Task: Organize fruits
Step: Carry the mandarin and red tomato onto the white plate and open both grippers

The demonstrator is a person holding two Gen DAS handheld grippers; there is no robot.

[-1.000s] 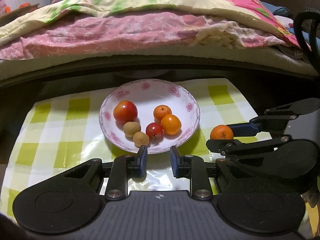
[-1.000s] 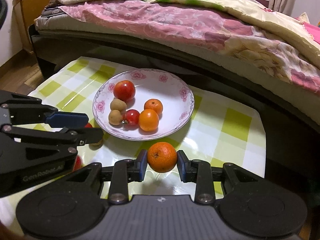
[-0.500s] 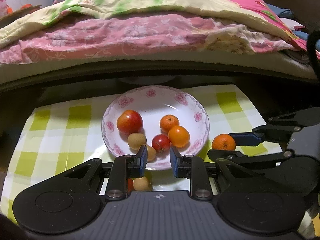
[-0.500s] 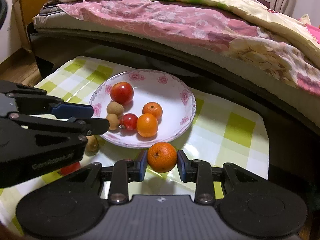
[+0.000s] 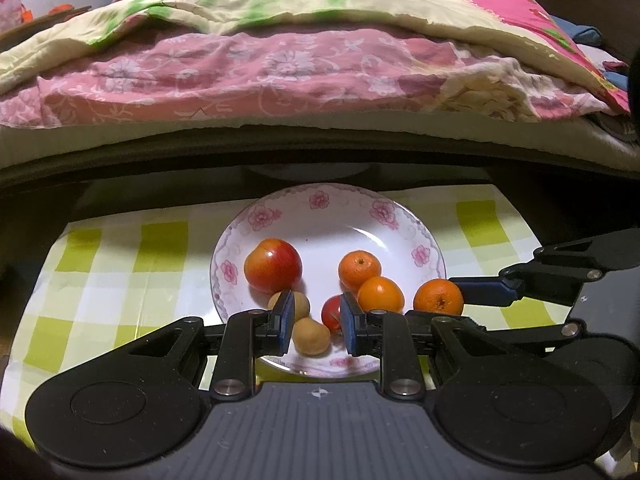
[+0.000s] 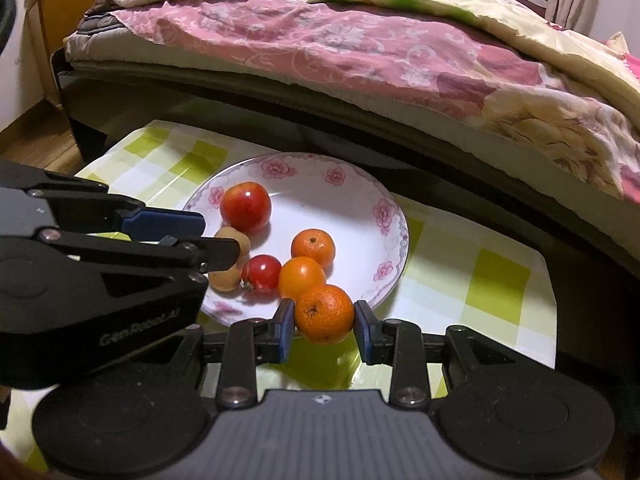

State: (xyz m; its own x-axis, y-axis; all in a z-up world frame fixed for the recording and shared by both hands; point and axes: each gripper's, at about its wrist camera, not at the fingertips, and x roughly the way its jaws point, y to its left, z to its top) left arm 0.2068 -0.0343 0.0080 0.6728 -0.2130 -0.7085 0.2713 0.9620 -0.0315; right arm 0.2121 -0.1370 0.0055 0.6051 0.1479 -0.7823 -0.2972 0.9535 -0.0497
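Note:
A white plate with pink flowers stands on the green-checked table. On it lie a red apple, two oranges, a small red fruit and two brown fruits. My left gripper hovers over the plate's near rim, jaws drawn in and empty; the brown fruit seen between them lies on the plate below. My right gripper is shut on another orange, held just above the plate's near right rim, beside the nearer plated orange.
The checked cloth covers a small low table with a drop at its far and right edges. Close behind it runs a bed with a pink floral quilt. A wooden cabinet stands at the far left.
Both grippers have moved forward toward the plate. The left one now overlaps its near rim, and the orange in the right one has come from over the cloth to the plate's edge.

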